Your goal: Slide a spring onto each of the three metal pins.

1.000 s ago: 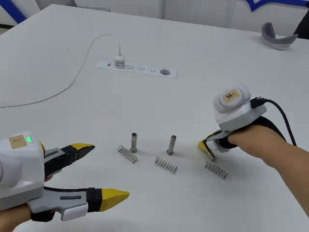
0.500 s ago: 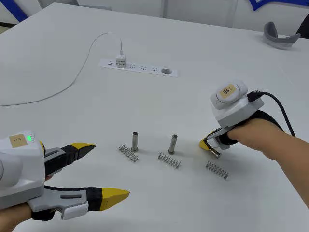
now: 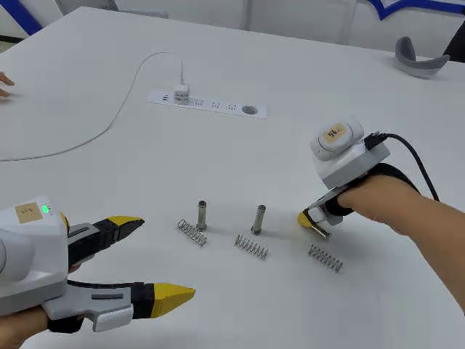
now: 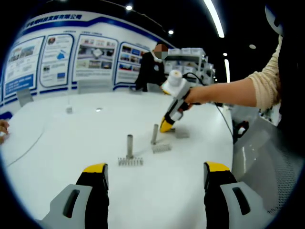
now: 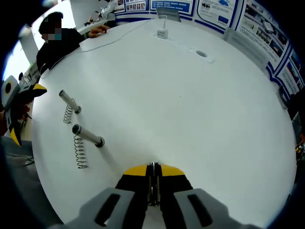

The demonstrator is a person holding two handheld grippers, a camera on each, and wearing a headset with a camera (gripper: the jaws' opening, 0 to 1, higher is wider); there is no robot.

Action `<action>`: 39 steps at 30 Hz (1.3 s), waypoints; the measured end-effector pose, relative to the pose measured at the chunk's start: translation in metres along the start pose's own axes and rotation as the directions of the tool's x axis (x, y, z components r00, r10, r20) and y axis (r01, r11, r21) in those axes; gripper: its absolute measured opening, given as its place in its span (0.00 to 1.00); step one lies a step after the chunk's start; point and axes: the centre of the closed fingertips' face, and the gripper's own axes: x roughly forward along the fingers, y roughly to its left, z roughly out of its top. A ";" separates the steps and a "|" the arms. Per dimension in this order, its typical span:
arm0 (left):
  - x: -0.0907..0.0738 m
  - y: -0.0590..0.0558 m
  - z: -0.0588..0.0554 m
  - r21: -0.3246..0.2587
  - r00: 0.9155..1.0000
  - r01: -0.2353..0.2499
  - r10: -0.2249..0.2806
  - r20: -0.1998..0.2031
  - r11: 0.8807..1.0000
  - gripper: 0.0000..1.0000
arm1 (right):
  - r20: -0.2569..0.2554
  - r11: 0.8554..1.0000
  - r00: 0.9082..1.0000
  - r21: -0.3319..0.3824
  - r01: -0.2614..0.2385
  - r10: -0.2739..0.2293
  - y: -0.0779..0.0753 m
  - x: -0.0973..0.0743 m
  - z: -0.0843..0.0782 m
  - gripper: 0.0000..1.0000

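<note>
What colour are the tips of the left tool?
Yellow tips on the left tool, with black behind them; clearest in the head view.

On the table (image 3: pixel 290 87) the left pin (image 3: pixel 202 215) and middle pin (image 3: pixel 258 218) stand side by side, with the left spring (image 3: pixel 191 232) and middle spring (image 3: pixel 251 247) lying just before them. Further right, the right spring (image 3: pixel 324 257) lies before my right gripper (image 3: pixel 312 222), which pinches the third pin (image 3: pixel 320 232). The power strip (image 3: pixel 207 104) lies well behind.

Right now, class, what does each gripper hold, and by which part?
The right gripper holds a small silver metal pin, its jaws shut on the shaft with one end poking out. The left gripper is open and holds nothing.
</note>
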 end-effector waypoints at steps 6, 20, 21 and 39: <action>-0.001 -0.001 0.002 0.006 1.000 0.002 -0.002 0.000 1.000 0.83 | 0.057 1.000 0.998 0.026 -0.001 0.000 -0.004 -0.010 0.005 0.09; 0.001 -0.004 0.006 0.012 1.000 0.010 -0.010 0.009 1.000 0.83 | 0.130 1.000 0.991 -0.008 0.027 -0.025 0.006 -0.040 0.015 0.09; 0.001 -0.004 0.006 0.013 1.000 0.011 -0.011 0.009 1.000 0.83 | 0.125 1.000 0.992 -0.003 0.028 -0.028 0.006 -0.041 0.013 0.09; 0.001 -0.007 0.010 0.026 1.000 0.020 -0.020 0.013 0.999 0.83 | 0.156 0.998 0.986 0.048 0.045 -0.052 0.001 -0.050 0.000 0.09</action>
